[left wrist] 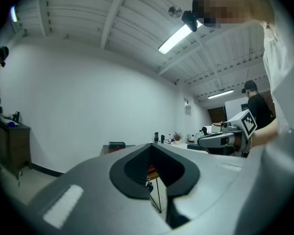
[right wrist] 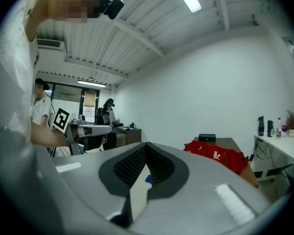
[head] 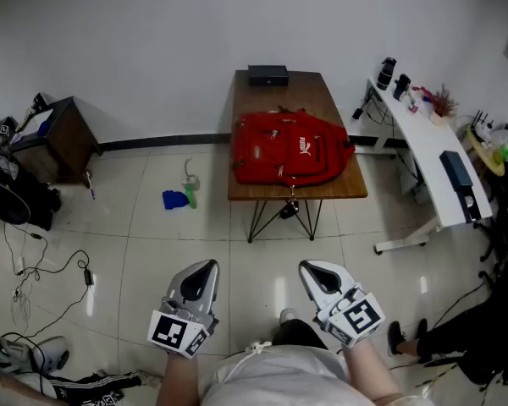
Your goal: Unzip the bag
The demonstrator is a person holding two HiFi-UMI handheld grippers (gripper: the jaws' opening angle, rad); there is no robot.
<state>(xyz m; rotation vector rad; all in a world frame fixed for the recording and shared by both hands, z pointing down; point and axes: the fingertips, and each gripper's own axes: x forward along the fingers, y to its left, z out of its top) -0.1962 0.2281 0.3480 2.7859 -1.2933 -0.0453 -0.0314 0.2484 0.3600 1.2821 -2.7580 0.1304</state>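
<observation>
A red backpack (head: 292, 150) lies flat on the small wooden table (head: 343, 189) in the middle of the room. In the right gripper view the red backpack (right wrist: 216, 156) shows at the right; in the left gripper view only a red sliver (left wrist: 151, 169) shows through the jaws. Both grippers are held low near the person's body, far short of the table. My left gripper (head: 205, 269) is shut with nothing in it, its tips (left wrist: 151, 145) meeting. My right gripper (head: 311, 270) is likewise shut and empty, tips (right wrist: 147, 145) together.
A black box (head: 267, 75) sits at the table's far end. A white desk (head: 423, 138) with bottles stands on the right and a dark cabinet (head: 57, 138) on the left. A blue object (head: 176, 199) and cables (head: 34, 260) lie on the floor. Someone's legs (head: 457, 332) show at the right.
</observation>
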